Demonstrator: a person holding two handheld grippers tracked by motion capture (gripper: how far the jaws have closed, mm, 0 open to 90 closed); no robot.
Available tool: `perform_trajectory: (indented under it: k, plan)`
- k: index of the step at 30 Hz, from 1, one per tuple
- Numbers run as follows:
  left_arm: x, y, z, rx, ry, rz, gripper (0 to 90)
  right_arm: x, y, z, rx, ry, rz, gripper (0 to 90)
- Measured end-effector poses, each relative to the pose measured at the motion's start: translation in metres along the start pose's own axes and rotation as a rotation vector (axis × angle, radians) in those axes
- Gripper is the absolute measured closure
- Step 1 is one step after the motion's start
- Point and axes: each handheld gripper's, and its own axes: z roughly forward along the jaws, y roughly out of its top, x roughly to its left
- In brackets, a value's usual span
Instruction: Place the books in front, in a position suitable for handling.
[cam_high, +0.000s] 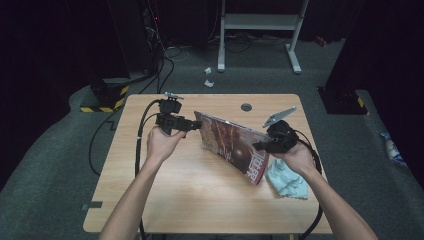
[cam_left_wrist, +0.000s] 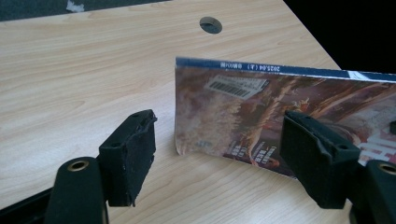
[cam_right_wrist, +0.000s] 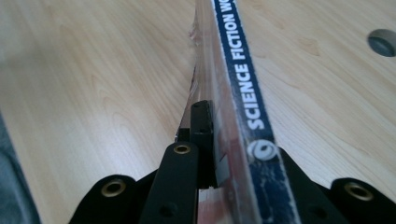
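High view: magazine near middle of counter, standing on one long edge, tilted, spine uppermost, cover toward the person. Right tool at the magazine's near right end, jaws pressed together on its top edge by the spine; right hand behind it, wrist low, forearm entering from bottom right. Left tool level with the magazine's far left corner, just beside it, pointing right; left hand gripped under the tool, forearm angled up from bottom centre. Cloth lying on counter under the right hand, beside the magazine's lower right corner.

Left gripper view: left tool spread wide, one jaw on either side of the magazine's corner, not touching it; barcode label near top edge.

Right gripper view: right tool pinching the magazine at its spine, spine running away along counter.
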Motion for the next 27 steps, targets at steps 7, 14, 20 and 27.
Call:
perform_trajectory:
  k: [7,14,20,27]
  plan:
    - [-0.004,0.011,0.007,0.018,-0.03,-0.052,27.2,0.007,-0.001,0.004,-0.037,-0.073,0.063,84.3]
    - [-0.009,0.027,0.014,0.046,-0.025,-0.096,27.7,0.017,0.001,0.017,-0.053,-0.112,0.117,84.2]
    - [-0.015,0.04,0.02,0.057,0.011,-0.129,28.5,0.03,0.009,0.03,-0.071,-0.138,0.116,84.2]
    - [-0.021,0.05,0.03,0.078,0.042,-0.151,29.3,0.039,0.012,0.032,-0.092,-0.153,0.12,84.2]
